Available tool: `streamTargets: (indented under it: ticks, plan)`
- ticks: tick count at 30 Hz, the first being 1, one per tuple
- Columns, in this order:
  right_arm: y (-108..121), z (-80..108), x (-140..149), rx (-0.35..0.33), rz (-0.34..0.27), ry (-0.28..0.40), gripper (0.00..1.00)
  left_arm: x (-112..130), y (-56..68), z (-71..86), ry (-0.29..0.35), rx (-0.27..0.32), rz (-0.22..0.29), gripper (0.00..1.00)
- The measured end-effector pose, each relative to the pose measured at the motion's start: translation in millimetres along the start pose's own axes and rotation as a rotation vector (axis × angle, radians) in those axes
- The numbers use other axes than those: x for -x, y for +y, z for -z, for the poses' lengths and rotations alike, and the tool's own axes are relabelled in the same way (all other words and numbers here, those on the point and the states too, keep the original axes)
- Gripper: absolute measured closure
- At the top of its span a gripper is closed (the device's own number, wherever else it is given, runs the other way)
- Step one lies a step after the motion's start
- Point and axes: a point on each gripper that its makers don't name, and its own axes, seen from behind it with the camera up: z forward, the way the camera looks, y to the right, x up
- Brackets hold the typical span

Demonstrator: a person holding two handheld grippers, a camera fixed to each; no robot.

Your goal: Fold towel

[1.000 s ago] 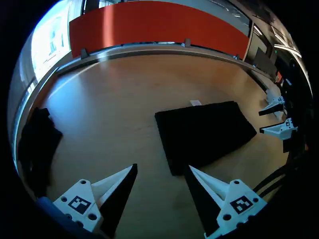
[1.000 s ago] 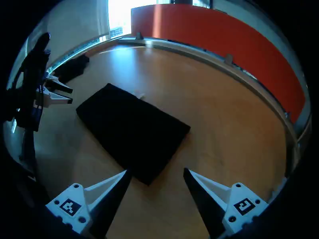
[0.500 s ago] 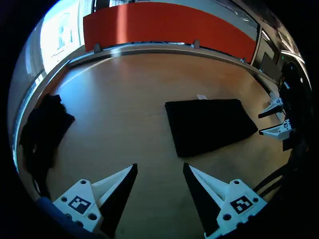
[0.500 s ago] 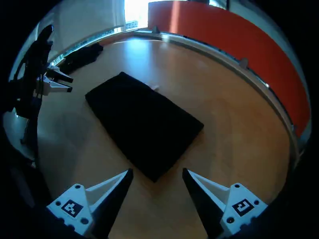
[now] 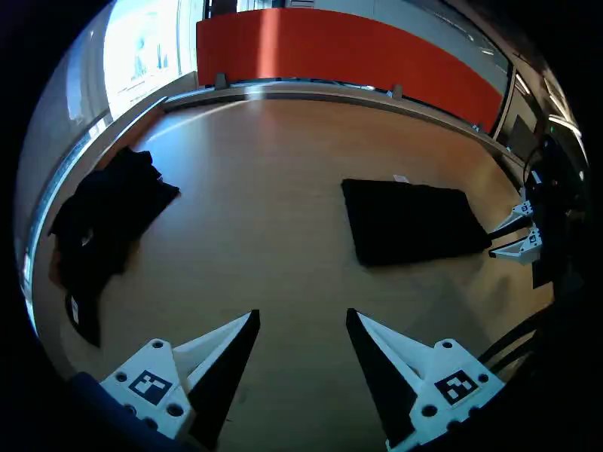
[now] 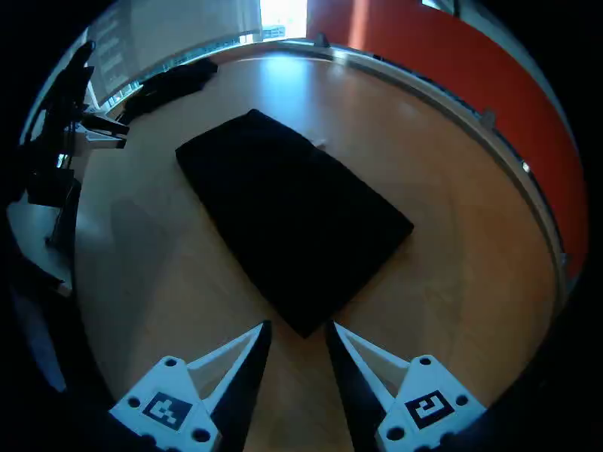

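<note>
A folded black towel (image 6: 290, 203) lies flat on the wooden table (image 6: 452, 248). My right gripper (image 6: 298, 328) is low at the towel's near corner, which sits just between the fingertips. Its fingers stand partly drawn together, with a gap left and no visible press on the cloth. In the left gripper view the towel (image 5: 411, 220) lies ahead to the right. My left gripper (image 5: 301, 316) is open over bare wood, well short of the towel. The right gripper (image 5: 516, 237) shows at the towel's right end, and the left gripper (image 6: 102, 129) shows far left in the right gripper view.
A crumpled heap of black cloth (image 5: 105, 215) lies near the table's left edge, also seen as the dark heap (image 6: 169, 79) at the far side. A red panel (image 5: 339, 49) and a metal rail (image 5: 316, 89) line the table's back edge.
The left gripper has backed off and turned left, so the towel slid right and the black heap came into view. The right gripper moved up to the towel's corner and its fingers narrowed.
</note>
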Motion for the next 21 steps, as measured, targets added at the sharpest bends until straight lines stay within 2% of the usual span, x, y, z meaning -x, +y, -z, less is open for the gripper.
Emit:
streamTargets:
  ticks: [4, 12, 16, 21]
  plan:
    - [1.5, 1.3, 2.9, 0.000, -0.003, -0.007, 0.58, 5.2, -5.5, 7.6, -0.002, -0.010, 0.012, 0.16]
    - [4.2, 3.9, 7.7, 0.006, 0.000, -0.016, 0.89, 18.0, -12.4, 16.5, -0.015, -0.024, 0.028, 0.16]
    - [5.0, 4.2, 5.9, 0.014, 0.010, -0.009, 0.95, 21.2, -14.7, 18.9, -0.017, -0.029, 0.037, 0.16]
    - [5.1, 2.2, 4.4, 0.018, 0.016, -0.011, 0.97, 22.0, -16.0, 20.0, -0.016, -0.031, 0.044, 0.16]
